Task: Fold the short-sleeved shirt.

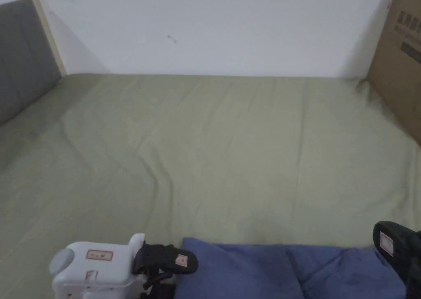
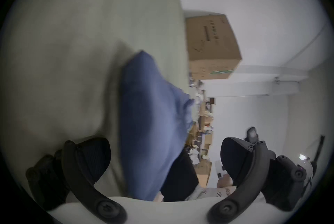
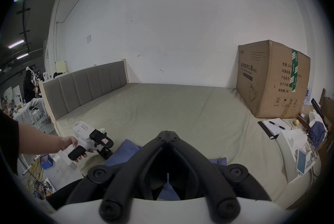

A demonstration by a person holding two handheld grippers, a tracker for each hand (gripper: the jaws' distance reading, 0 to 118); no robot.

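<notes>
Spreading the blue shirt (image 1: 287,271) flat on the bed (image 1: 213,148) comes first, judging by its bunched heap at the head view's bottom edge. The left gripper (image 2: 165,161) has its jaws wide apart beside the cloth; the right gripper (image 3: 167,133) has its jaws together, seemingly holding nothing.

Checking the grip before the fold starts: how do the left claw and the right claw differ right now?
The left claw is open, its jaws wide apart, while the right claw has its jaws closed tip to tip. The left claw's jaws sit either side of the blue shirt without pinching it; whether the right claw pinches any cloth is unclear. Both are black and at the bed's near edge.
</notes>
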